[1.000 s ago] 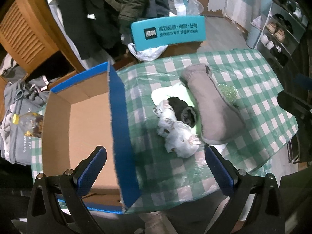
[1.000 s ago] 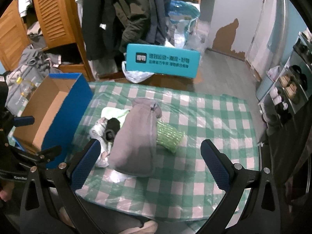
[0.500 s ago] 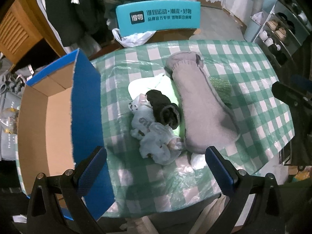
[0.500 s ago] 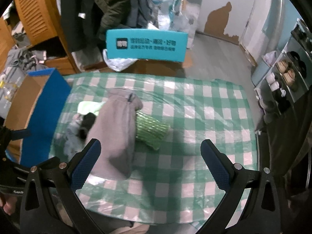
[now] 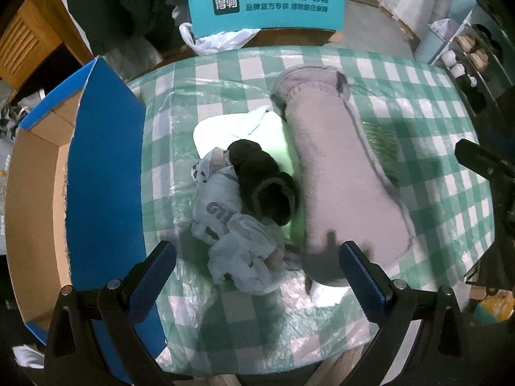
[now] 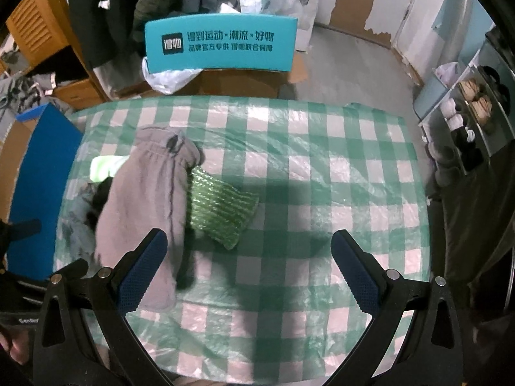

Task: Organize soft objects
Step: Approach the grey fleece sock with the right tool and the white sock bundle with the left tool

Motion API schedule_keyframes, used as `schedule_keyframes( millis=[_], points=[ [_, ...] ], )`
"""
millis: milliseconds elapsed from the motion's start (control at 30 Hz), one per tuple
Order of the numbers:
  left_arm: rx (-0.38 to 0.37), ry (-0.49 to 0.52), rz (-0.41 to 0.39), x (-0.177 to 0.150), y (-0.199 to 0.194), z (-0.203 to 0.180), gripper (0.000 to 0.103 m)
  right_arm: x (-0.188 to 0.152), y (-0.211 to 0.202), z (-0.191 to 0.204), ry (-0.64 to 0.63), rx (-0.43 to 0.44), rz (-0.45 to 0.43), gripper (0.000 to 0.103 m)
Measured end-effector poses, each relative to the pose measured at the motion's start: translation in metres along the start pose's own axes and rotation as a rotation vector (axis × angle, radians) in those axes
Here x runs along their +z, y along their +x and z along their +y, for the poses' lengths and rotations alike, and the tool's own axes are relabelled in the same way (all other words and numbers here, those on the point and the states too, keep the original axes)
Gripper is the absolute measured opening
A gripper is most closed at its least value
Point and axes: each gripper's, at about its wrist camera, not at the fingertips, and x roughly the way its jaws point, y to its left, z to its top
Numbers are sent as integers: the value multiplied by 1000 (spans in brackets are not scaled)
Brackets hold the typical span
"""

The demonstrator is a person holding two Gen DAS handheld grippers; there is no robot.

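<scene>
Two wrist cameras look down on a small table (image 6: 322, 167) covered with a green-and-white checked cloth under a crinkled, glossy clear plastic sheet. A cluster of soft things lies on the table's left half. The largest is a long grey fleece garment (image 5: 341, 173), fuzzy, rolled into a thick tube shape with a gathered, stitched end pointing away from the viewer. Touching its left side is a small black sock-like bundle (image 5: 264, 183) with a rounded cuff, resting on a smooth pale green cloth (image 5: 231, 125). Just left of the black bundle sits a crumpled white fabric piece with dark print (image 5: 231, 234), thin and wrinkled. On the grey garment's right side, partly tucked under it, lies a green ribbed knit piece (image 6: 222, 209), flat and roughly square with shiny stripes.

At the table's left edge stands an open cardboard box (image 5: 35, 193), brown inside with blue outer walls.

The left claw (image 5: 257, 276) hovers above the white fabric and the near end of the grey garment, its blue-padded fingers spread wide and holding nothing. The right claw (image 6: 248, 270) hangs over bare cloth near the green knit piece, likewise wide apart and empty.

Beyond the table stands a turquoise panel with white lettering (image 6: 222, 45), dark coats hanging, a wooden louvred door, a grey floor, and a shoe rack (image 6: 473, 109) at right.
</scene>
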Motion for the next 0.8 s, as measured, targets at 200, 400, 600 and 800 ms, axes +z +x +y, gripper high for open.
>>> schedule_keyframes(
  millis=[200,400,600,800],
  points=[
    [15,-16,16,2,12,9,102,5,13,2,-4,14,21,101],
    [13,-36,39,1,22,20,102,7,24,21,-20,61,45,101],
    [12,-52,50,1,27,30,102,10,33,39,-31,96,66,101],
    [9,-39,58,-1,29,32,102,16,42,58,-33,133,93,101]
  ],
)
